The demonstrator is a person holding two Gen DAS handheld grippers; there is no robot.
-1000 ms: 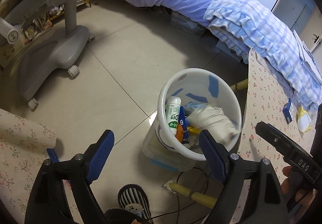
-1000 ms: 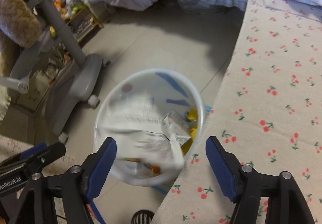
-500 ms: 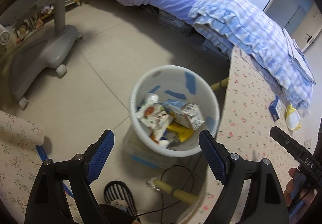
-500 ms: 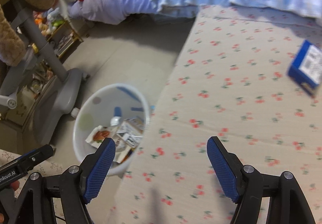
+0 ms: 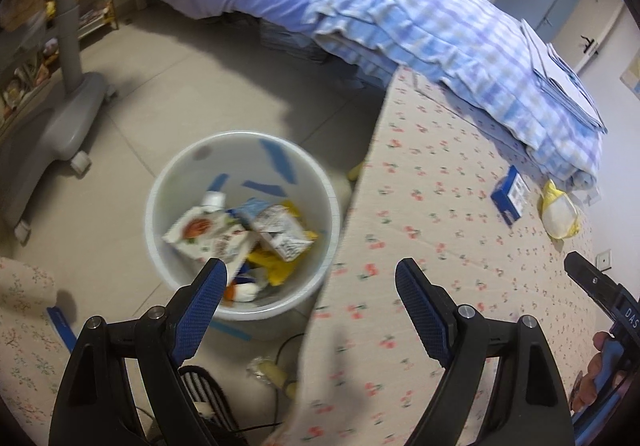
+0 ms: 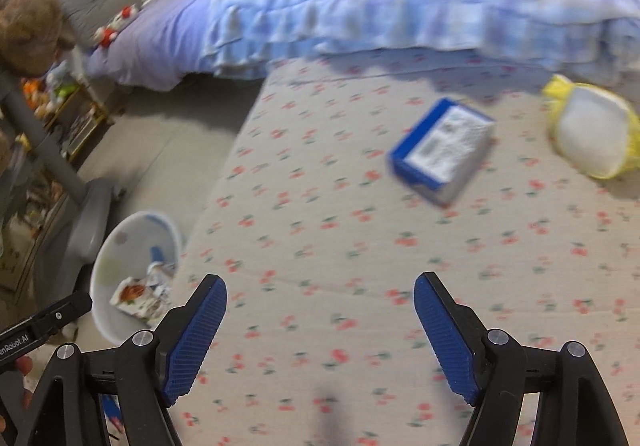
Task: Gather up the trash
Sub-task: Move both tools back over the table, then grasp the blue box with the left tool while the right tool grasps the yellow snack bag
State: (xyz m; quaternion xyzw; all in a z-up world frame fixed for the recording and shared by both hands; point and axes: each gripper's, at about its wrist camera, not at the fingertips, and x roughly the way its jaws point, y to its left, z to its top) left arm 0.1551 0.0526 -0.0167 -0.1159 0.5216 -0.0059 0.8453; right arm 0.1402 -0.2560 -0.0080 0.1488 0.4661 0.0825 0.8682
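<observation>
Blue-padded and spread wide, my right gripper and left gripper hold nothing. Farther off, the blue box and what looks like a yellow wrapper lie on the cherry-print tablecloth; I should centre on the box. A second ago I faced the white bin.

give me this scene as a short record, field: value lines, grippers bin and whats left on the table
left gripper: open, empty, above the table edge beside the bin
right gripper: open, empty, over the table
bin: white, on the floor against the table side, holds cartons and wrappers
blue box: lying on the table, ahead of the right gripper
yellow and white bag: on the table, right of the blue box
table: covered in a cherry-print cloth
</observation>
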